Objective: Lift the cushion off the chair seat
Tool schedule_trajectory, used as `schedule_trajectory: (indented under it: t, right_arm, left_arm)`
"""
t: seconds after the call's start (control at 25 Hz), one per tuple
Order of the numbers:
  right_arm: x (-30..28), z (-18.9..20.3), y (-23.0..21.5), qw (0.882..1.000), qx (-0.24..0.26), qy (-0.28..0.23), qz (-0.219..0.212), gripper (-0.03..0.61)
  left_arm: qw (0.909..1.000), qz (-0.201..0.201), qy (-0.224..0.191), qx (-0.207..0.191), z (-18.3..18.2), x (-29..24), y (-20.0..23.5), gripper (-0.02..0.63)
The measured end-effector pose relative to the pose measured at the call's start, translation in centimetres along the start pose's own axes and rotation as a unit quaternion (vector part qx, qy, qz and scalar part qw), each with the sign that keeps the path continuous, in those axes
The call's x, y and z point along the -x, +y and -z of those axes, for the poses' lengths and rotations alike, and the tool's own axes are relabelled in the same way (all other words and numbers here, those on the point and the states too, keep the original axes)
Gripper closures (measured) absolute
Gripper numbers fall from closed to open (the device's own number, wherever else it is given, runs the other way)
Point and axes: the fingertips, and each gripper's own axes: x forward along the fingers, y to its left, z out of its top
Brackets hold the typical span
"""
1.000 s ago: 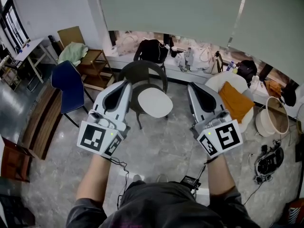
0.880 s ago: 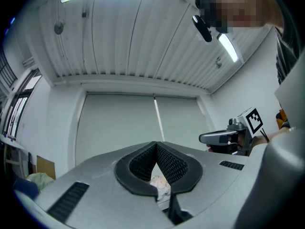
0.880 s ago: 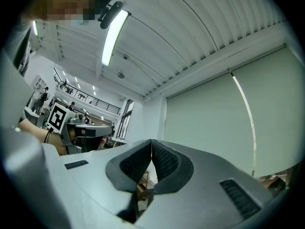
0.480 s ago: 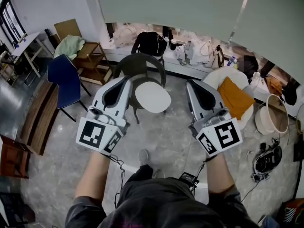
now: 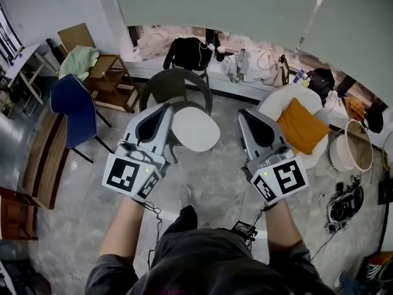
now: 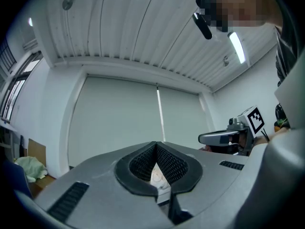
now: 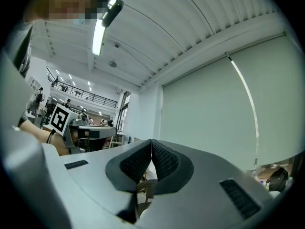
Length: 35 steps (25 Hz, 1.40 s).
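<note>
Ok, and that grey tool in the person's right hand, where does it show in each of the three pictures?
Head view: the right gripper is right of centre, jaws shut, beside the white cushion.
Left gripper view: near the right edge, seen side-on, its marker cube up to its right.
Right gripper view: it fills the bottom, seen from behind, jaws shut.
Shared landmark: the pale roller blind shows in all three.

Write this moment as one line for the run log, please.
left tongs: shut, empty | right tongs: shut, empty | cushion: on chair, not yet lifted
</note>
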Motion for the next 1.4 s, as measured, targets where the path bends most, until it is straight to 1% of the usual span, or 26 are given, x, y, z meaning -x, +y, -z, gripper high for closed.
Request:
schedule_trajectory:
  t: [0.24, 0.6, 0.84, 1.04, 1.2, 1.4]
  right_arm:
    - [-5.4, 4.5, -1.7, 0.999, -0.017, 0.031, 0.007, 0.566]
    - [-12.6, 10.4, -4.0, 0.996, -0.043, 0.080, 0.024, 0.566]
    - [-16.5, 14.6, -5.5, 0.992, -0.060, 0.107, 0.039, 0.566]
    - [-19.3, 17.5, -7.3, 0.988, -0.078, 0.124, 0.052, 0.566]
    - [-21.1, 20.4, -8.2, 0.984, -0.095, 0.136, 0.059, 0.566]
    - [-22.3, 24.9, -9.1, 0.978, -0.121, 0.160, 0.055, 0.565]
  left_arm:
    - [0.9993, 0.012, 0.024, 0.025, 4.6, -3.9, 4.4, 0.604]
    - [0.9948, 0.039, 0.069, 0.064, 11.4, -9.2, 9.7, 0.604]
    - [0.9906, 0.054, 0.090, 0.088, 15.4, -11.6, 12.9, 0.604]
    - [0.9862, 0.058, 0.116, 0.103, 18.9, -13.6, 15.4, 0.604]
    - [0.9822, 0.060, 0.138, 0.113, 22.4, -14.4, 17.2, 0.604]
    - [0.9759, 0.057, 0.164, 0.132, 27.3, -15.1, 18.3, 0.604]
